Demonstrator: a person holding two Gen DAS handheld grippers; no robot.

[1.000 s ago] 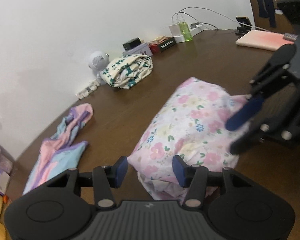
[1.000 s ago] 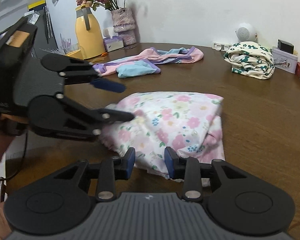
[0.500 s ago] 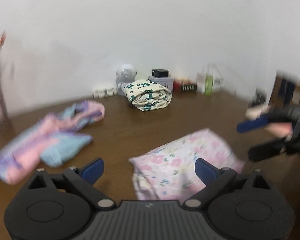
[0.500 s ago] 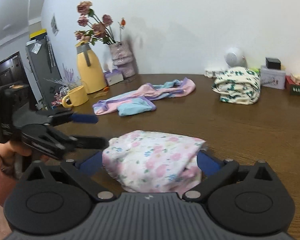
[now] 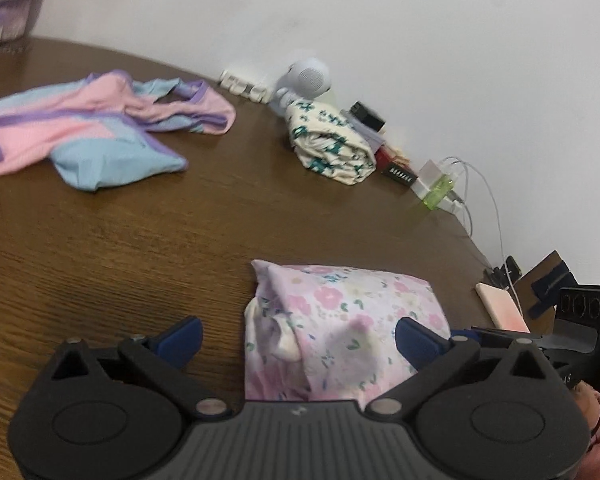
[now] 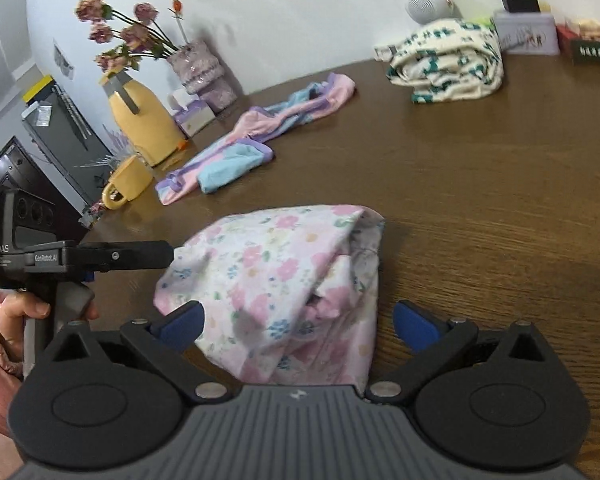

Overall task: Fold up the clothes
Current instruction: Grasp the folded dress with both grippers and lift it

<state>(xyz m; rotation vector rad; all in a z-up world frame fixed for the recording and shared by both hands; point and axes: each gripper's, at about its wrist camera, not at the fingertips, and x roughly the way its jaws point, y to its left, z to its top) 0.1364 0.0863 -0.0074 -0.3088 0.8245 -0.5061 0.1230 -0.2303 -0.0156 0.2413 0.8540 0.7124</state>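
A folded pink floral garment (image 5: 340,320) lies on the brown table near its front; it also shows in the right wrist view (image 6: 284,280). My left gripper (image 5: 298,340) is open, its jaws wide on either side of the garment's near end. My right gripper (image 6: 296,324) is open too, its jaws straddling the garment from the other side. The left gripper also shows side-on in the right wrist view (image 6: 100,258). An unfolded pink, blue and purple garment (image 5: 88,132) lies spread farther back, also in the right wrist view (image 6: 260,132). A folded white and green garment (image 5: 328,144) sits near the wall.
A white round speaker (image 5: 308,78), small boxes (image 5: 366,116), a charger with cables (image 5: 436,184) and a pink notebook (image 5: 500,306) line the table's far edge. A yellow jug (image 6: 140,120), yellow mug (image 6: 126,186), flower vase (image 6: 204,72) and tissue box (image 6: 194,114) stand at the left.
Both grippers have opened wide, from nearly closed, and let go of the floral garment. Both have drawn back to its ends and the left wrist view has swung left.
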